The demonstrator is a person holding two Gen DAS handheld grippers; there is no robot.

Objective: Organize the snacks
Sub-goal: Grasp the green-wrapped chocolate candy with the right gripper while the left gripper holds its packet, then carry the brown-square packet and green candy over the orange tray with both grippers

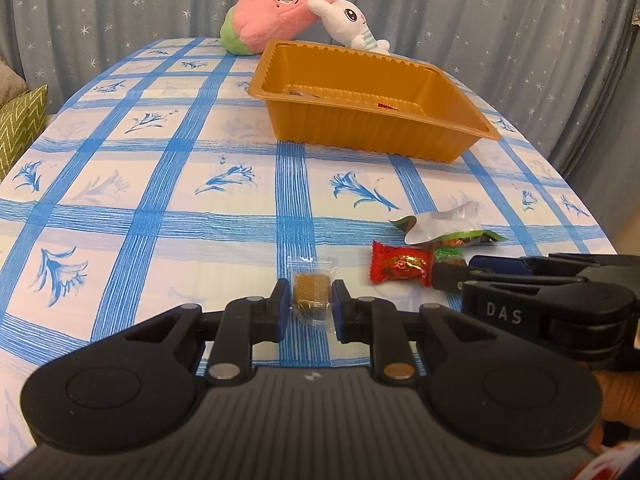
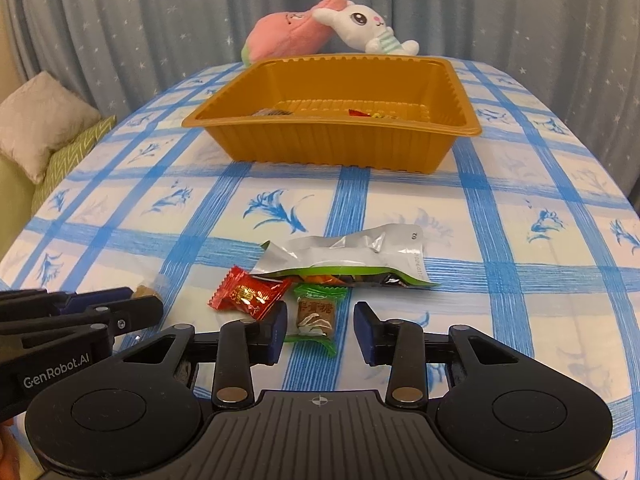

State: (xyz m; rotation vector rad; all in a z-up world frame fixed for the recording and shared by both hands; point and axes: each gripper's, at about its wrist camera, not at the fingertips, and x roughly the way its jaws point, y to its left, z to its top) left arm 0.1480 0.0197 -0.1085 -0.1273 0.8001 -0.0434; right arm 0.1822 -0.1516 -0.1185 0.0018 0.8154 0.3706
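Left wrist view: the left gripper (image 1: 310, 307) pinches a clear-wrapped brown candy (image 1: 311, 297) by its firm block, low over the tablecloth (image 1: 120, 208). Beside it, the right gripper (image 2: 321, 330) straddles a green-wrapped candy (image 2: 315, 317), pads not yet touching. Both sweets look light and slick-wrapped; best gripped across the solid middle, not the crinkly ends. The tray (image 2: 320, 148) waits well beyond.

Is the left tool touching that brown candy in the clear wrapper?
Touching. In the left wrist view, the left tool has both blue pads pressed against the brown candy.
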